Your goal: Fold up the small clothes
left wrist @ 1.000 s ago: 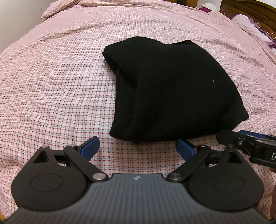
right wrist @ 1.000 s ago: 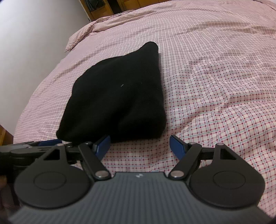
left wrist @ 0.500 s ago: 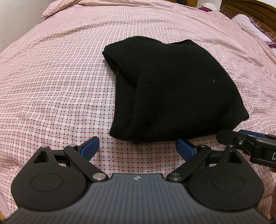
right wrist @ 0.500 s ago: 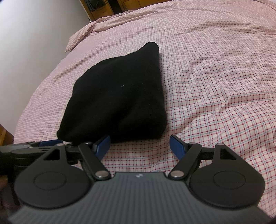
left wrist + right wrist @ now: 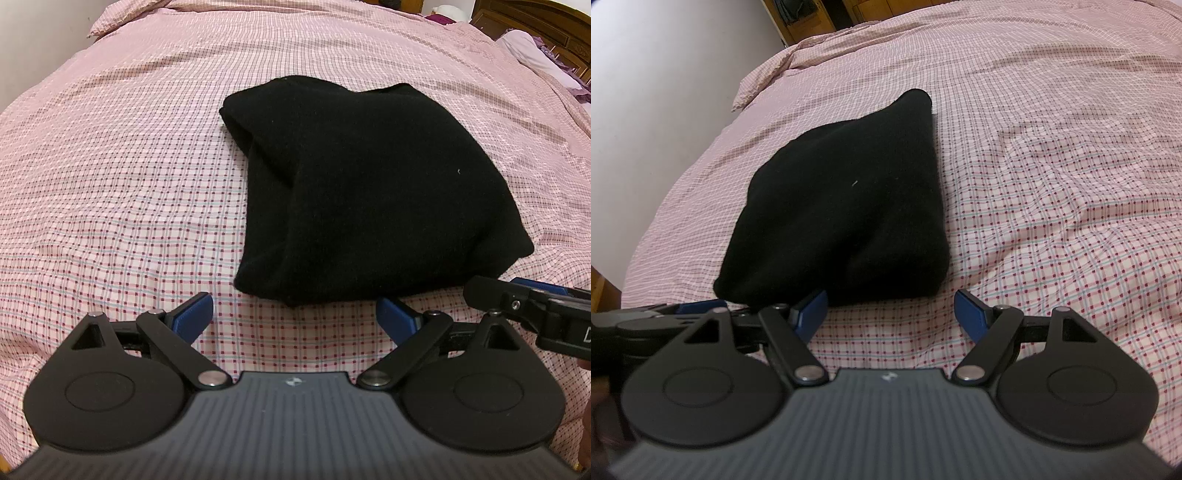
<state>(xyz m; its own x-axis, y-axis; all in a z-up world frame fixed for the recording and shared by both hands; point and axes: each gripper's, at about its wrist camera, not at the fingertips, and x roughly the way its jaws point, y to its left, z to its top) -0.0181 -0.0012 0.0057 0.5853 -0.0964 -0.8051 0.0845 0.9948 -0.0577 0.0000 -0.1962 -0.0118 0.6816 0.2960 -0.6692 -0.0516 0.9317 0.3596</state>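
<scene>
Black garment (image 5: 373,192): soft matte knit, fuzzy surface, folded into a thick rounded wedge. Layered fold edges show on its left side in the left wrist view, plus a speck of white lint on top. It lies on the bedsheet (image 5: 110,177), centre-right of that frame; centre-left in the right wrist view (image 5: 842,206).

Bedsheet is thin pink cotton with a fine red and teal check, lightly wrinkled, more so at the right of the right wrist view.

Left gripper (image 5: 295,314): black hard-plastic body, ribbed grey housing, blue fingers (image 5: 194,312) spread wide apart with nothing between them. It is tilted down at the garment's near edge, tips just short of the cloth.

Right gripper (image 5: 892,310): same build, jaws apart, empty, angled down at the near right corner of the garment. Its left finger (image 5: 810,310) sits just beside the fold; touching or not, can't tell.

Each gripper shows at the lower edge of the other's frame, side by side.

Wooden furniture (image 5: 535,26) at upper right of the left wrist view.
</scene>
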